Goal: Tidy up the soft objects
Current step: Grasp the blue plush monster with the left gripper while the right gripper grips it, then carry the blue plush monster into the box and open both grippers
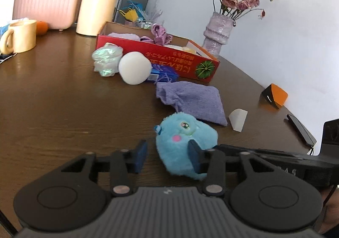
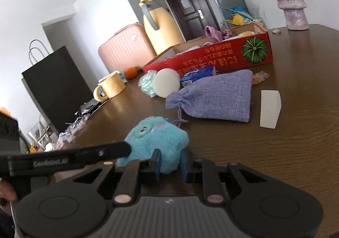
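Observation:
A blue plush toy (image 1: 182, 142) lies on the dark wooden table (image 1: 53, 100). My left gripper (image 1: 167, 156) is open; the toy sits between its fingers, against the right pad. In the right wrist view the toy (image 2: 156, 140) lies just ahead of my right gripper (image 2: 169, 167), whose fingers stand a little apart with the toy's edge between them. A purple drawstring pouch (image 1: 190, 100), a white ball (image 1: 134, 68) and an iridescent soft lump (image 1: 107, 59) lie beyond, beside a red cardboard box (image 1: 161, 55) that holds soft items.
A white wedge sponge (image 1: 238, 119), an orange-black box (image 1: 274, 96) and a phone (image 1: 300, 130) lie right. A purple vase (image 1: 218, 32), yellow jug (image 1: 97, 2), yellow mug (image 1: 20, 35), orange (image 1: 41, 27) and pink case (image 1: 46, 0) stand behind. A blue packet (image 1: 163, 73) lies by the box.

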Motion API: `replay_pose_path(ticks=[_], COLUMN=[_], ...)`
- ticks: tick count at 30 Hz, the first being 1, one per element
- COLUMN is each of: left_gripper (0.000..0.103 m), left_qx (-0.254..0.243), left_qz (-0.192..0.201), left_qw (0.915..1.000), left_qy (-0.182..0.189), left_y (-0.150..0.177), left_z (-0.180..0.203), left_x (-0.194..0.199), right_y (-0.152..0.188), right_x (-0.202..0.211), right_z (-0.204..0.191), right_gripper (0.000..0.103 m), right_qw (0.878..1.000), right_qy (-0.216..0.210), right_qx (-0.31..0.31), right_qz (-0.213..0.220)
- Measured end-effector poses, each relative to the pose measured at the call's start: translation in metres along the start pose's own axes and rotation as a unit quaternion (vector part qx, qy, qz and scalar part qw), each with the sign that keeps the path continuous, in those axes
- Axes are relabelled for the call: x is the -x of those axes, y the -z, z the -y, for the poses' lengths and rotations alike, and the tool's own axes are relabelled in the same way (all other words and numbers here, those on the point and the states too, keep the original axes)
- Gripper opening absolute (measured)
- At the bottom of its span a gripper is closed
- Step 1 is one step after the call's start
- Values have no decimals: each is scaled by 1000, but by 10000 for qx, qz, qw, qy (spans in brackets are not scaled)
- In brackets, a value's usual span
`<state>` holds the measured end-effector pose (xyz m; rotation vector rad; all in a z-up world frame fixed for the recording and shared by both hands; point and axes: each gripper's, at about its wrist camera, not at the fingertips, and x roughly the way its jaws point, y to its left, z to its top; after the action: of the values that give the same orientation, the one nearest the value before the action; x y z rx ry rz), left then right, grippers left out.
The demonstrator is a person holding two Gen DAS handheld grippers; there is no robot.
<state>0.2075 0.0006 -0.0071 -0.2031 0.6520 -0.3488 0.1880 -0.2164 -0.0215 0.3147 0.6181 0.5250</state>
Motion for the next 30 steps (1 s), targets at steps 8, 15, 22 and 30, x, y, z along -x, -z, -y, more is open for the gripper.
replay_pose_path(ticks=[8, 15, 22, 30], left_gripper=[42, 26, 24, 24], left_qx=[444, 582, 576, 565], left_qz=[-148, -182, -19, 427], left_qw=[9979, 9956, 9952, 9934], left_qy=[457, 714, 785, 898], left_y=[0, -1, -4, -132], left_z=[-14, -17, -12, -30], left_x=[-10, -15, -3, -29], right_y=[-6, -4, -10, -137], right_x=[-4, -17, -6, -42], right_z=[2, -1, -11, -20], right_gripper=[42, 26, 25, 25], right_qw=[9996, 9997, 9998, 9983], right_qy=[28, 42, 57, 30], right_qx=[-230, -255, -136, 229], right_qz=[136, 26, 113, 526])
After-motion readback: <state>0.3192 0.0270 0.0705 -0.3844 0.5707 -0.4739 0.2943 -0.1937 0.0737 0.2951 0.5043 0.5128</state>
